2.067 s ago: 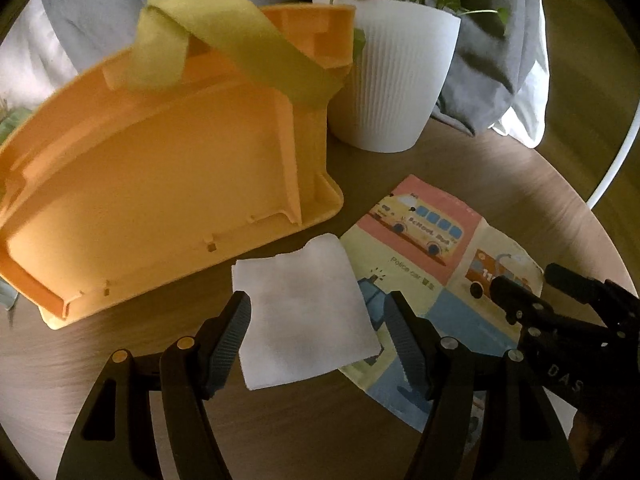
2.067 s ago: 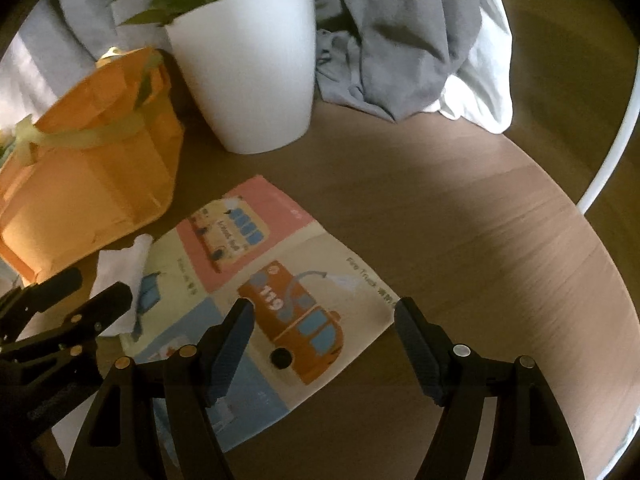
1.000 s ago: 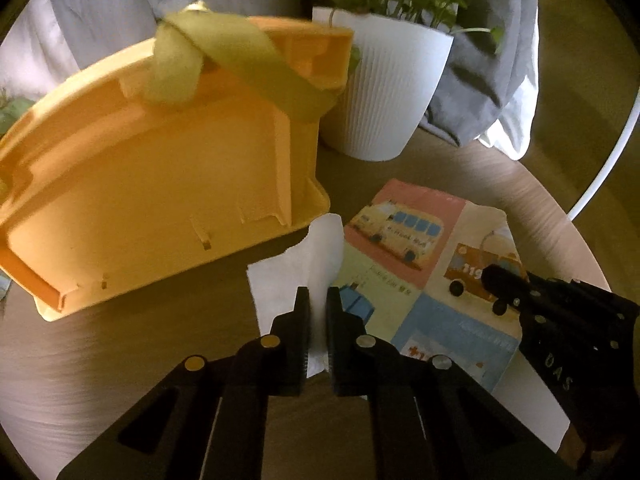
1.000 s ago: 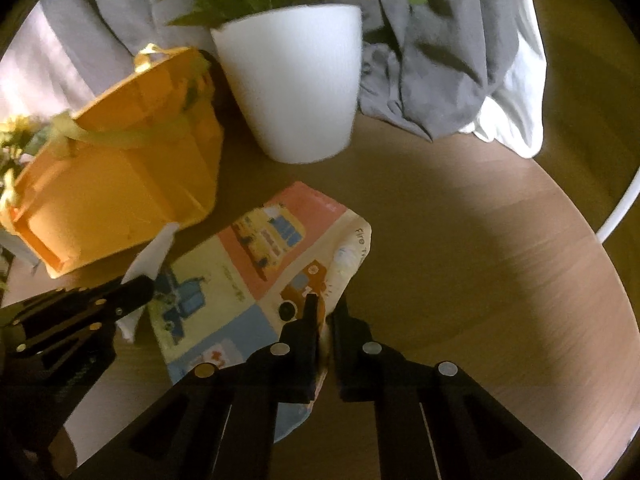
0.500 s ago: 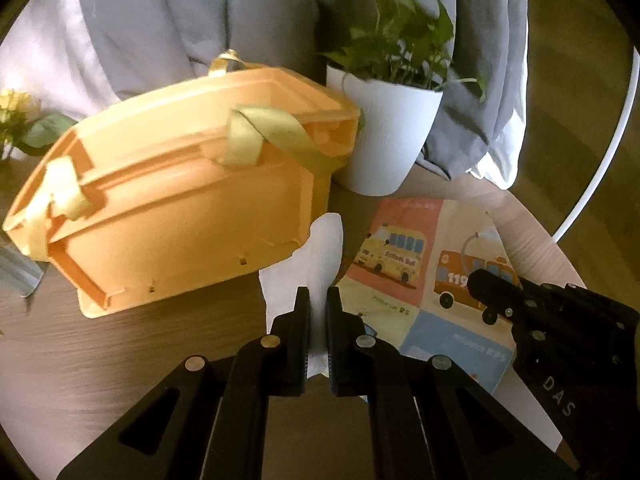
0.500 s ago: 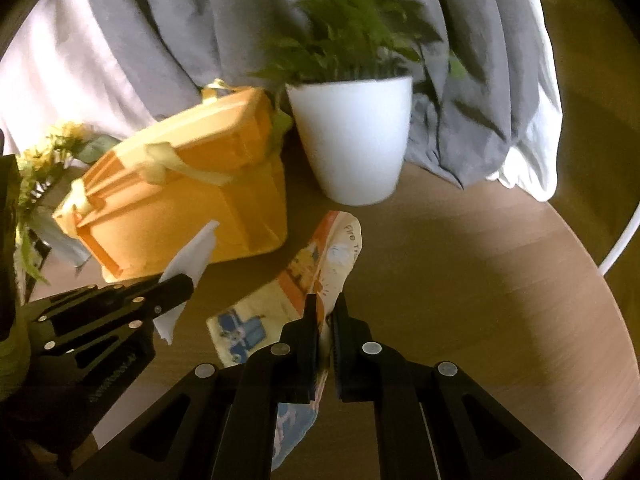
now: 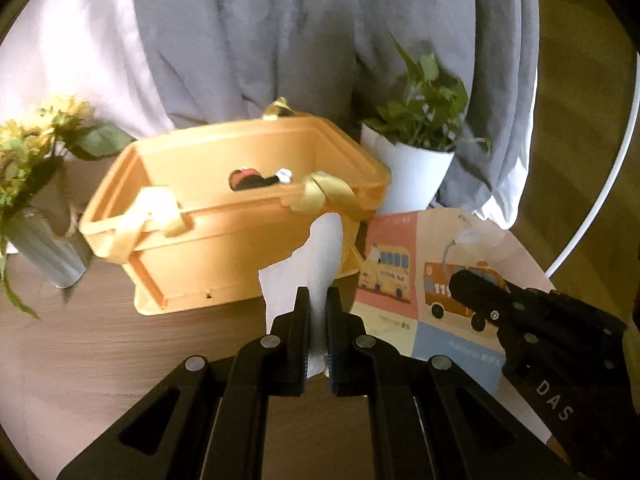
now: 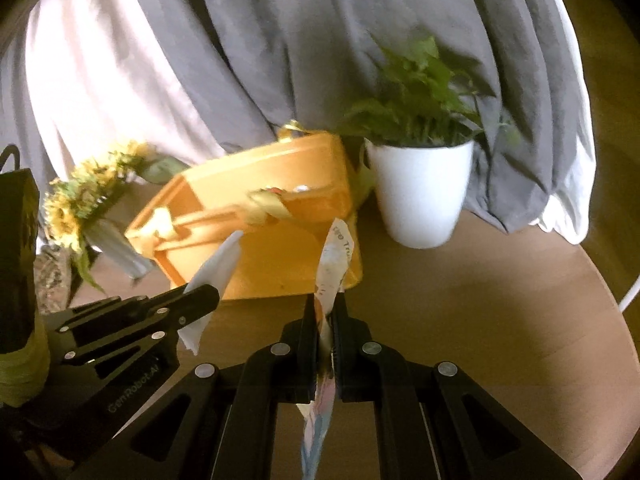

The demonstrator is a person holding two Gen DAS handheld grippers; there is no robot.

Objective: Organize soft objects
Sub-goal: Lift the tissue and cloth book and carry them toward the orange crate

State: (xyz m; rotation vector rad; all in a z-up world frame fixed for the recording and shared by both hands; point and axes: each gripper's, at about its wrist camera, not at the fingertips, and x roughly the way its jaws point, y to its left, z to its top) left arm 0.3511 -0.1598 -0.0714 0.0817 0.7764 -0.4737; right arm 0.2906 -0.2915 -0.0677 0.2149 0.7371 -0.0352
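Note:
My left gripper (image 7: 317, 296) is shut on a white cloth (image 7: 316, 256), which hangs lifted in front of the orange basket (image 7: 224, 240). Inside the basket lies a small red and black item (image 7: 250, 178). To the right, my right gripper (image 7: 468, 286) holds up a printed cloth with bus pictures (image 7: 404, 276). In the right wrist view, the right gripper (image 8: 325, 300) is shut on the printed cloth (image 8: 335, 260), seen edge-on, just before the orange basket (image 8: 276, 256). The left gripper (image 8: 204, 296) with the white cloth (image 8: 218, 266) is at the left.
A white pot with a green plant (image 7: 412, 178) stands right of the basket, and a vase of yellow flowers (image 7: 48, 248) left of it. Grey and white fabric (image 7: 240, 48) hangs behind. The round wooden table (image 8: 500, 320) ends at the right.
Both grippers rose with their cloths, lifting them off the table. The printed cloth now hangs edge-on from the right gripper, and the basket's open top has come into view.

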